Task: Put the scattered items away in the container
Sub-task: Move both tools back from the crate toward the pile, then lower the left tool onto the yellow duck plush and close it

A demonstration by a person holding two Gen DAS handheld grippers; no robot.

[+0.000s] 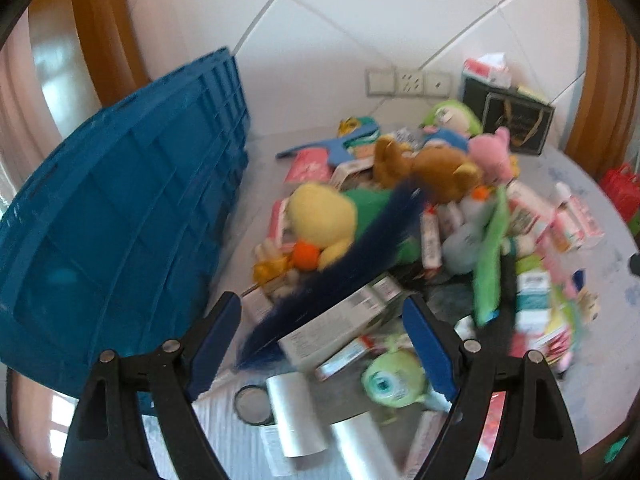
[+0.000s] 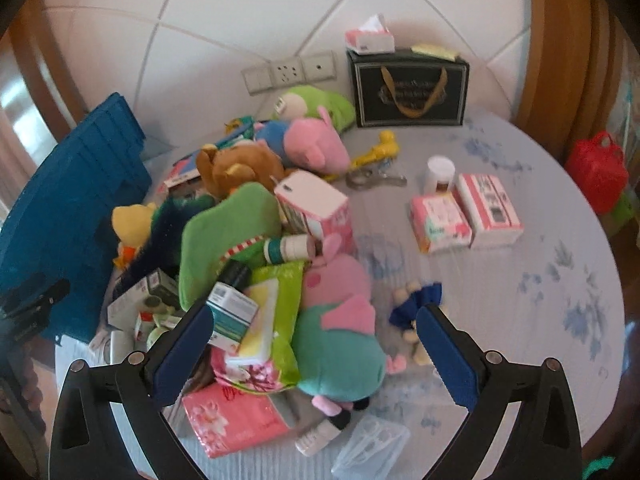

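- While both my grippers hung over the heap, the blue plastic crate (image 1: pixel 120 208) stood at the left edge of the table (image 2: pixel 500 280); only its ribbed outer wall faced me, so I could not tell what lay inside it.
- My left gripper (image 1: pixel 322 344) had its jaws spread wide, pinching nothing; between them lay a dark blue feather (image 1: pixel 340 276) across a grey-and-white carton (image 1: pixel 340 320), with a green one-eyed monster plush (image 1: pixel 394 380) just inside the right-hand finger.
- My right gripper (image 2: pixel 314 350) also had its jaws spread and gripped nothing; a pink pig plush in a teal dress (image 2: pixel 340 340) lay between them, beside a lime-green wipes packet (image 2: pixel 284 304) and a teal-and-white box (image 2: pixel 232 312).
- Deeper in the pile sat a brown teddy bear (image 2: pixel 236 168), a yellow duck plush (image 1: pixel 320 216) and a second pink pig plush (image 2: pixel 316 144), all on the table just beside the crate, none visibly in it.
- Against the tiled wall stood a black gift box with gold handles (image 2: pixel 408 92), closed, carrying a pink tissue box (image 2: pixel 370 38) on its lid.
- Well apart from the pile lay two pink tissue packs (image 2: pixel 464 212) side by side, touching.
- Off the right edge sat a red basket (image 2: pixel 598 172); its contents were too blurred to tell.
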